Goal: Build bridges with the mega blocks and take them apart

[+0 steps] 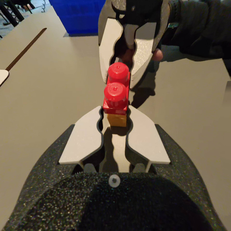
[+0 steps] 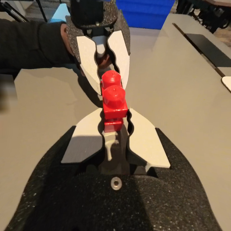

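Clearly, both grippers had closed on one red two-stud block [image 1: 115, 95] from opposite ends. My left gripper [image 1: 115, 110] pinched the near end between its white fingertips, and a yellow block [image 1: 116, 120] sat directly beneath that end. My right gripper [image 2: 115, 112] clamped the other end — there a smaller red block [image 2: 113, 126] sat under it. Each gripper faced the other across the bridge. Beyond them on the grey table [image 1: 50, 87] stood a blue bin [image 1: 77, 16] — well apart from the blocks.
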Tool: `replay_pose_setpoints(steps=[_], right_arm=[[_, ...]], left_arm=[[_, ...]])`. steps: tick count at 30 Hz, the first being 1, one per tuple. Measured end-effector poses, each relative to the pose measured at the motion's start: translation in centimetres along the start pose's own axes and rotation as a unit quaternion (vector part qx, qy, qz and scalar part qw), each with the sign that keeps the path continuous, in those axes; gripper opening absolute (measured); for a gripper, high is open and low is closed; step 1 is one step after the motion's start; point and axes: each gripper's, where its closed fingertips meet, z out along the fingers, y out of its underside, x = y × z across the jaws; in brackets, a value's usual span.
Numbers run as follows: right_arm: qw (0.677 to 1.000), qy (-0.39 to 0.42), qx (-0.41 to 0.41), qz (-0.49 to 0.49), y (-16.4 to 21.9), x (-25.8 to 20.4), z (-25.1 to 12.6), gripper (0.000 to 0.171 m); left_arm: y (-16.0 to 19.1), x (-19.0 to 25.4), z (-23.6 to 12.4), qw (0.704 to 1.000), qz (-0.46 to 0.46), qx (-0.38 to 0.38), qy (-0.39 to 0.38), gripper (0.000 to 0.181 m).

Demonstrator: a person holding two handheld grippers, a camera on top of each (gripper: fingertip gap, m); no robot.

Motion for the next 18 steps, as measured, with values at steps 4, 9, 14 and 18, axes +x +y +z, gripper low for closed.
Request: replay_pose_setpoints(steps=[4, 9, 14, 18], right_arm=[[1.000, -0.004, -0.024, 0.007, 1.12, 0.00, 0.41, 0.035], [1.000, -0.004, -0.024, 0.011, 1.14, -0.01, 0.42, 0.035], [1.000, -0.010, -0.025, 0.015, 1.23, -0.07, 0.39, 0.036], [0.999, -0.027, -0.014, 0.012, 0.94, -0.61, 0.12, 0.059]], left_arm=[[0.58, -0.02, 0.32, 1.000, 0.004, -0.020, -0.004, 0.034], [0.60, -0.03, 0.34, 1.000, 0.003, -0.022, -0.006, 0.034], [0.61, -0.02, 0.34, 1.000, 0.003, -0.026, -0.006, 0.034], [0.64, -0.05, 0.36, 0.999, 0.008, -0.032, -0.011, 0.034]])
